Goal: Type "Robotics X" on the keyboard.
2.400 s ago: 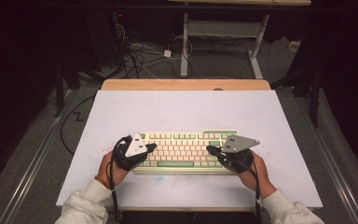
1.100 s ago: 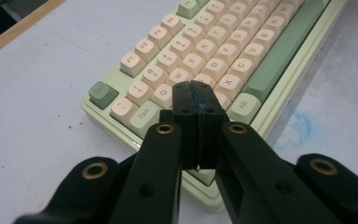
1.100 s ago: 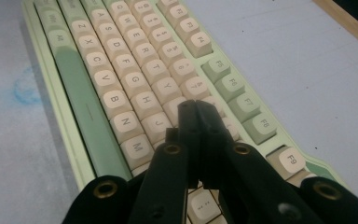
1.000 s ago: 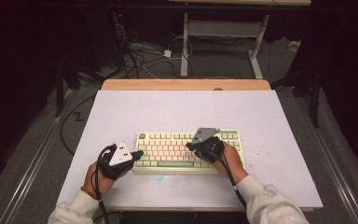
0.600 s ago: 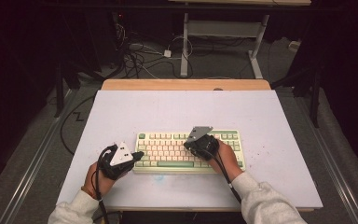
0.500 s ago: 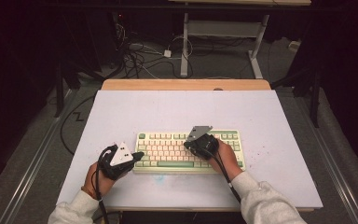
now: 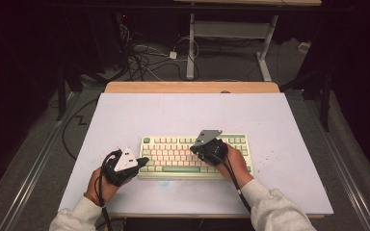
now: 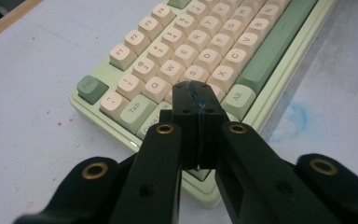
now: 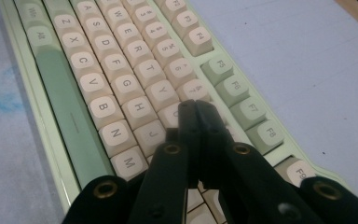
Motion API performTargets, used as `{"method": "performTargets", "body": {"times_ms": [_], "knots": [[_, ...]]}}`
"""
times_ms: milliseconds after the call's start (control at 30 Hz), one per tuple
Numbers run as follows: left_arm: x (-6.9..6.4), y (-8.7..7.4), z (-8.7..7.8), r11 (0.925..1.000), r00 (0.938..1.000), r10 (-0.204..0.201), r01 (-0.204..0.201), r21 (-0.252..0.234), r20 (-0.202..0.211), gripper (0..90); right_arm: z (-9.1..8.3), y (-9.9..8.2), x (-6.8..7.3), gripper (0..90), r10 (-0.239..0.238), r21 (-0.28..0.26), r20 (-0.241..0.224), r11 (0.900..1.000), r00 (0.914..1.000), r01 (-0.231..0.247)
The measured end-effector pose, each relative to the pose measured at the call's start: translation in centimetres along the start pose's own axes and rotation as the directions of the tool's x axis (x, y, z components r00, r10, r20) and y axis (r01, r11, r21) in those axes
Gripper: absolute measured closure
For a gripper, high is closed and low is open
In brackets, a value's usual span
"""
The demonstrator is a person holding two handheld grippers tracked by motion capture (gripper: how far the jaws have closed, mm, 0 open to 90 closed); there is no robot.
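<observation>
Right gripper (image 9: 196, 105): jaws pressed together into one blunt tip, pinching nothing, poised low over the middle rows of the keyboard (image 7: 195, 155), near the J and K keys
Left gripper (image 8: 197, 91): jaws likewise closed tight with nothing between them, tip above the keyboard's left end, close to the A key and Caps Lock; I cannot tell whether it touches a key
Hands: right hand (image 7: 233, 161) reaches in from the keyboard's front edge; left hand (image 7: 101, 179) sits off the keyboard's front left corner
Keyboard: cream and green, lying flat and square on the white sheet, nearer the front edge of the table (image 7: 289, 120) than the back, a little right of centre
Step in hand: typing, judged from closed tips held over single keys
How to do it well: keep the jaws shut so the tip stays narrow; come down straight on the middle of one keycap, since the tip is about as wide as a key and could catch a neighbour
Pressure: a short, light tap should do; a hard push may slide the keyboard across the sheet
Sharing: let the left tip rest clear while the right one strikes
</observation>
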State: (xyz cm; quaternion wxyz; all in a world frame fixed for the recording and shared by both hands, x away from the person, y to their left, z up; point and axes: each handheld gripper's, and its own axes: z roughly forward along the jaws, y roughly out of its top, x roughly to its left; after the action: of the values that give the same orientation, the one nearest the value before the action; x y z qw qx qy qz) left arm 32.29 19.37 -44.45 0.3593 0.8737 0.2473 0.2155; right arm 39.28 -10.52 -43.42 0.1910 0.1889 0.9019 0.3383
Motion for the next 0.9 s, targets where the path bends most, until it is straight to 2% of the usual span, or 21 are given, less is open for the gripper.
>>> {"method": "performTargets", "body": {"times_ms": [133,267,467,900], "knots": [[0.0,0.0,0.0,1.0000,1.0000,-0.002,0.002,-0.002,0.000,87.3,-0.9,-0.2,0.0,90.0,0.020,-0.044,-0.001,0.9988,0.9998,-0.020],[0.0,0.0,0.1,1.0000,1.0000,0.000,0.000,0.000,-0.002,87.3,-1.7,-0.4,0.0,90.0,0.020,-0.076,0.011,0.9969,0.9997,-0.019],[0.0,0.1,0.1,1.0000,1.0000,0.000,0.000,0.002,-0.005,87.3,-3.0,-0.8,0.0,90.0,0.034,-0.133,0.022,0.9906,0.9992,-0.031],[-0.1,0.1,0.1,1.0000,1.0000,0.003,-0.003,-0.001,-0.003,87.2,-5.4,-1.4,-0.3,89.9,0.043,-0.182,0.040,0.9827,0.9983,-0.035]]}}
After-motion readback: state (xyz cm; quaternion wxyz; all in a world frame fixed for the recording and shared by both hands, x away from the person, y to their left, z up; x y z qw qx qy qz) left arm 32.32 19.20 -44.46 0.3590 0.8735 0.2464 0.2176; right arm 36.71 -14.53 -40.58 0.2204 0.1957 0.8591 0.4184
